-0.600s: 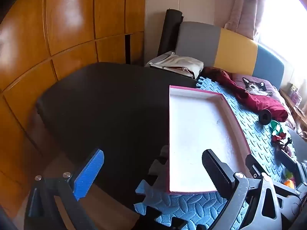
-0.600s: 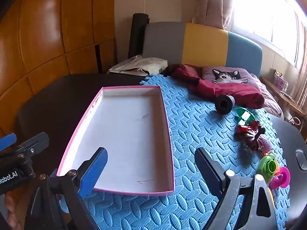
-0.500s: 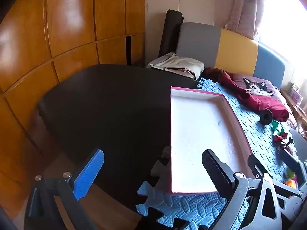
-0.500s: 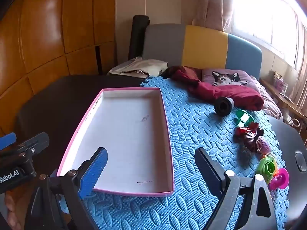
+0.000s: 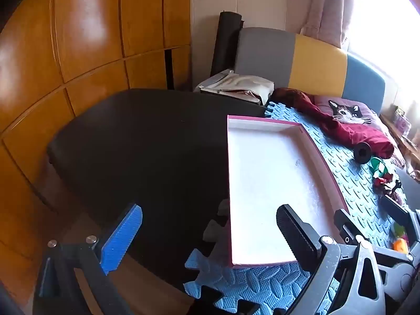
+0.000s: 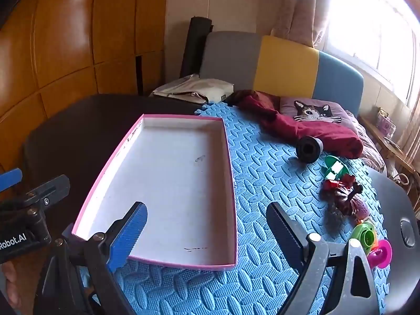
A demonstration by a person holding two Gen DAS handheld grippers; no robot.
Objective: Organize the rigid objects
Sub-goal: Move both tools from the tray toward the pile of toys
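pink tray [image 6: 168, 183] lies on blue foam mat [image 6: 275, 183] over a dark surface [image 5: 136, 141]; toys sit well apart at the mat's right edge: black spool [image 6: 308, 148], green cup [image 6: 366, 235], pink ring [image 6: 380, 253]. left gripper [image 5: 210, 236] & right gripper [image 6: 207, 233] both hover w/ jaws released, holding nothing. wood panels [image 5: 78, 39] left, tri-color headboard [image 6: 286, 63] + window [image 6: 375, 31] behind.

Daylight floods in from the window [image 6: 375, 36] at upper right, blown out to white. Glare streaks the glossy wooden wardrobe [image 5: 86, 26]. Fisheye bends the edges; corners vignette dark.
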